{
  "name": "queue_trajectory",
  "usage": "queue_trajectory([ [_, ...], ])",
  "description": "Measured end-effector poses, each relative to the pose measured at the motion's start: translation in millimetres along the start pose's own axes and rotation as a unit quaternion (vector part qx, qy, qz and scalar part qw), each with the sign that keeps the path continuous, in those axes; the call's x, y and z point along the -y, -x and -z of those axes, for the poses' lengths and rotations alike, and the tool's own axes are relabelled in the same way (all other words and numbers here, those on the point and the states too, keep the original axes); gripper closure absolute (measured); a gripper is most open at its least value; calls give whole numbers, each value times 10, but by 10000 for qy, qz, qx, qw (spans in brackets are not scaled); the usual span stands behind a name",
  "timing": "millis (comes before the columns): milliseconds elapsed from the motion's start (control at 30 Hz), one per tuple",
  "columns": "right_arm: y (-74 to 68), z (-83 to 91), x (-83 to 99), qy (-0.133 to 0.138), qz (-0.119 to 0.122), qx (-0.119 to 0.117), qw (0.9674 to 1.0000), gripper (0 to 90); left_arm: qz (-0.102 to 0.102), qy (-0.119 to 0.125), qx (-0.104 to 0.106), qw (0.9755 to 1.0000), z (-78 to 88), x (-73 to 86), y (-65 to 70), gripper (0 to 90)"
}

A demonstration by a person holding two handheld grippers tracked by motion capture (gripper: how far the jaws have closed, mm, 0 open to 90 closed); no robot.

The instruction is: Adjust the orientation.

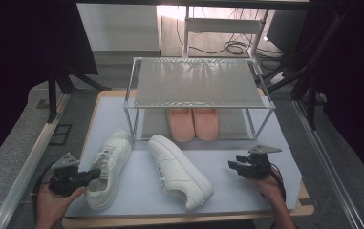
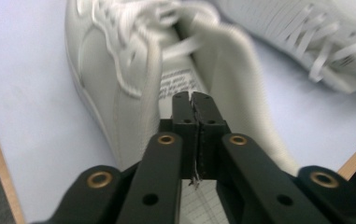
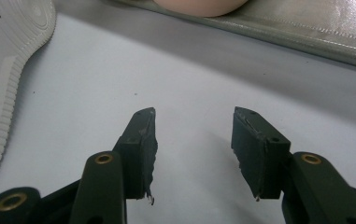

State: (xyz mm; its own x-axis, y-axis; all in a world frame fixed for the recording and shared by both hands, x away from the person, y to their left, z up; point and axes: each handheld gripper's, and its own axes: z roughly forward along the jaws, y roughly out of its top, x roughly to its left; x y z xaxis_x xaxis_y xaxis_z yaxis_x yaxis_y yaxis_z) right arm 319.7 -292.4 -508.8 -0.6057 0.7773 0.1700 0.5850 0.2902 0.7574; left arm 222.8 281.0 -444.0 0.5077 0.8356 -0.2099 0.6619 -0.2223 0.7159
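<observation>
Rack [image 1: 198, 82]: a two-tier metal shoe rack at the far side of the mat, with pink slippers [image 1: 193, 123] on its lower shelf.
Shoes: two white sneakers lie on the mat before the rack, the left sneaker [image 1: 109, 168] upright, the right sneaker [image 1: 179, 171] tipped on its side.
Left gripper [image 1: 93, 174]: we see its jaws closed together at the left sneaker's collar [image 2: 199, 70]; whether they pinch the collar we cannot tell.
Right gripper [image 1: 232, 165]: jaws released, hanging above bare mat.
Step in hand: we judge it the pick-up of the left sneaker.
Next move: confirm a grip on the heel collar, then lift level toward a shelf.
</observation>
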Motion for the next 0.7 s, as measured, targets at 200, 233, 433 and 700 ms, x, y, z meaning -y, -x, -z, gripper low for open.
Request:
queue_trajectory([
  [200, -8, -1, -2, 0, 5, -5, 10000, 503, -179, 333, 130, 9992, 85, -133, 138, 809],
  [233, -9, -1, -3, 5, 12, -7, 10000, 503, -200, 359, 151, 9990, 75, -160, 169, 798],
  [433, -10, 0, -3, 11, 12, -19, 10000, 503, -344, 410, 258, 9982, -89, -323, 339, 681],
  [700, -15, 6, -6, 39, 11, -40, 10000, 504, -505, 451, 280, 9973, -245, -515, 558, 523],
])
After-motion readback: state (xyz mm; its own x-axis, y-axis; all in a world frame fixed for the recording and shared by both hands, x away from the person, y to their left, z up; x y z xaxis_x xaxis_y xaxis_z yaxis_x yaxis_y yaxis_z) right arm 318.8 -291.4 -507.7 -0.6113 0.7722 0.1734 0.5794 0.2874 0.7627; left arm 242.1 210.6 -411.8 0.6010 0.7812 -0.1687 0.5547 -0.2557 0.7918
